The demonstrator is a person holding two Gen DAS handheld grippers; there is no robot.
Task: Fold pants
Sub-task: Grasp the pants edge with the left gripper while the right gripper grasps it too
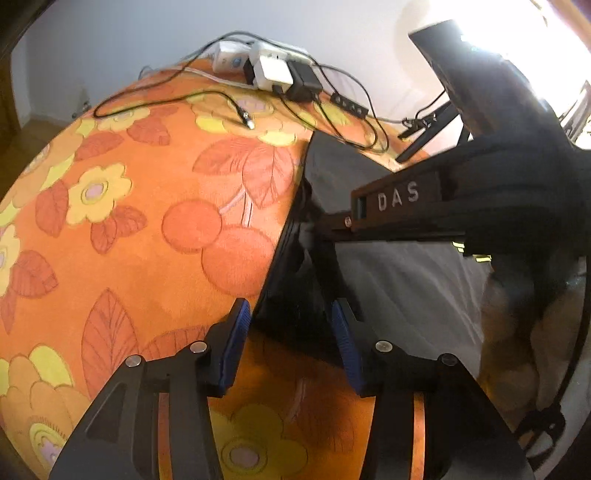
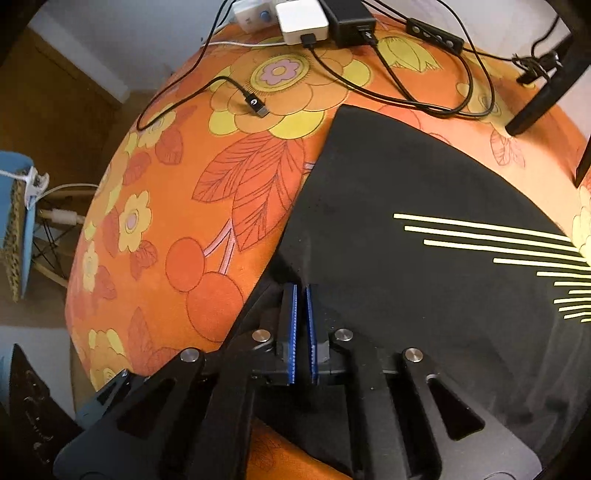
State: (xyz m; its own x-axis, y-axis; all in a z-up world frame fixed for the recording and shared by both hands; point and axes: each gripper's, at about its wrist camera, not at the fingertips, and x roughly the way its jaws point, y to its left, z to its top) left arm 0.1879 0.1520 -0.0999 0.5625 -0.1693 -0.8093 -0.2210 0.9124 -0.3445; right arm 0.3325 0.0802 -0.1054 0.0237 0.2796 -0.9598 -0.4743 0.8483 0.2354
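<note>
Pants (image 2: 388,229) on orange floral tablecloth (image 2: 229,199), chargers (image 2: 303,16) behind

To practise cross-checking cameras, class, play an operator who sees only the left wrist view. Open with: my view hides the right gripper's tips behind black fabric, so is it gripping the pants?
Observer: Yes. The right gripper has its blue pads almost together, pinching the left edge of the pants.
Operator: Is the cloth beyond that grip flat?
Observer: Mostly. It lies smooth on the orange tablecloth, with a fan of yellow stripes to the gripper's right.
Operator: Anything beside the table?
Observer: A blue chair stands off its left side, with a white cable clipped to it.
</note>
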